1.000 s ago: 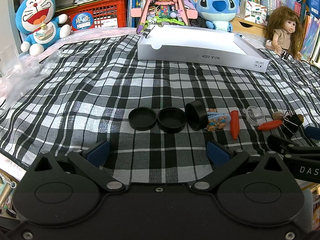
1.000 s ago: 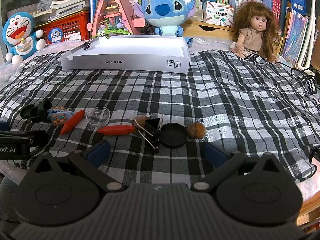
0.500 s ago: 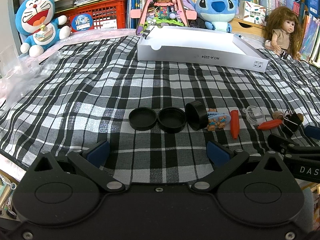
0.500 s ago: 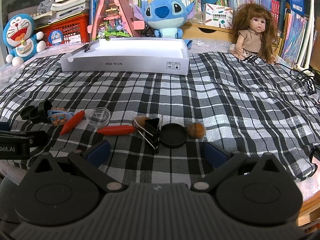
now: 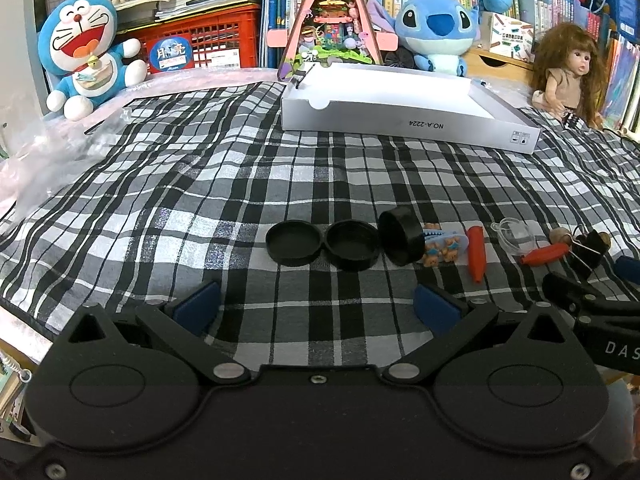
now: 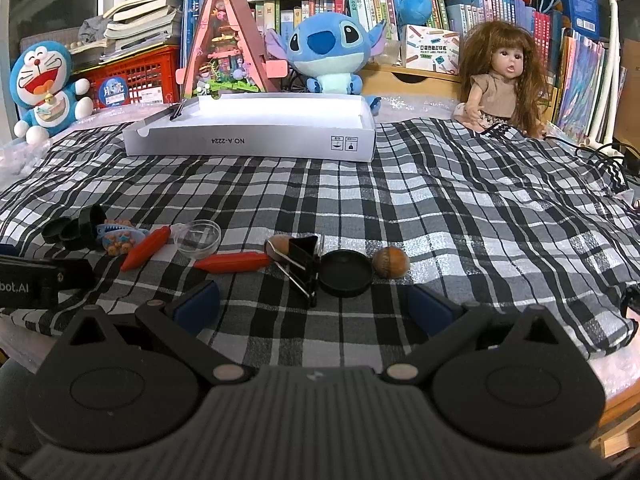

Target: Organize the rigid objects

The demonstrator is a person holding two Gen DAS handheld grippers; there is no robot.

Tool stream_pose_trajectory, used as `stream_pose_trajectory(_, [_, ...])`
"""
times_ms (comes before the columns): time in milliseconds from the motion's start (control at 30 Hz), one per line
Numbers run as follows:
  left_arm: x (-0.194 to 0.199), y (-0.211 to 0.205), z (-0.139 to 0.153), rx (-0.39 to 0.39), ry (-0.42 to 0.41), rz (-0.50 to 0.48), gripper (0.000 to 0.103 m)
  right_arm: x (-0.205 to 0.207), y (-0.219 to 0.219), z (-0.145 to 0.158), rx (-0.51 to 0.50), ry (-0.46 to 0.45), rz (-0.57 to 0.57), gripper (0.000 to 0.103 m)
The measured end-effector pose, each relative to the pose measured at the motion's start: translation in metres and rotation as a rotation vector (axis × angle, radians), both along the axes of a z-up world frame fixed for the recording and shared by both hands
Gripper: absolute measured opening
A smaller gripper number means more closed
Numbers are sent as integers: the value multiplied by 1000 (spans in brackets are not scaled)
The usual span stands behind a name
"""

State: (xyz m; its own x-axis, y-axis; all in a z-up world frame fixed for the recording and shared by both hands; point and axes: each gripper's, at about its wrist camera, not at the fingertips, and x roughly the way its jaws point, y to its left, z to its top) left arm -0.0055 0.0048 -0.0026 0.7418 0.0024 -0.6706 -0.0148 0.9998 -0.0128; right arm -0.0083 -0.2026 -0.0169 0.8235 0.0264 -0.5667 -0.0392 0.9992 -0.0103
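1. Left wrist view: the left gripper (image 5: 316,304) hangs low over the near edge of the plaid cloth (image 5: 280,168), tongs spread wide, nothing between them.
2. Just ahead sit two black caps (image 5: 294,242) (image 5: 352,244) touching side by side, with a third cap (image 5: 400,236) tipped on its edge against a blue clip (image 5: 446,246).
3. An orange cone (image 5: 477,254) lies just beside the clip; a clear dish (image 5: 514,234) and a second cone (image 5: 544,254) sit further right.
4. The white box (image 5: 400,120) waits open at the far edge, well apart from the row.
5. Right wrist view: the right gripper (image 6: 314,304) also has its tongs wide and empty.
6. Straight ahead, a binder clip (image 6: 304,256) touches a black lid (image 6: 345,273), with a nut (image 6: 391,262) just beside it.
7. The left gripper's tip (image 6: 44,280) pokes in at the left.
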Motion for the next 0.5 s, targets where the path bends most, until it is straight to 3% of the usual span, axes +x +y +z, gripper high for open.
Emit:
stream_pose_trajectory(167, [-7,4,0,-7,-25,-23,97,1,-2,2,15,11,24,103])
stream_pose_trajectory(267, [-11,7,3,-27,-46,-30,80,-6,-3,1,23,-1,56,102])
stream_pose_trajectory(333, [-14,11,5,-48,-58,-23,68,-9,-2,2,21,-10,74,95])
stream_pose_trajectory(400, [-15,15,8,-77,-67,-23,49,-12,0,4,23,-18,91,89])
stream_pose_trajectory(500, [-16,22,10,-130,-67,-21,41,-13,2,5,19,-23,116,83])
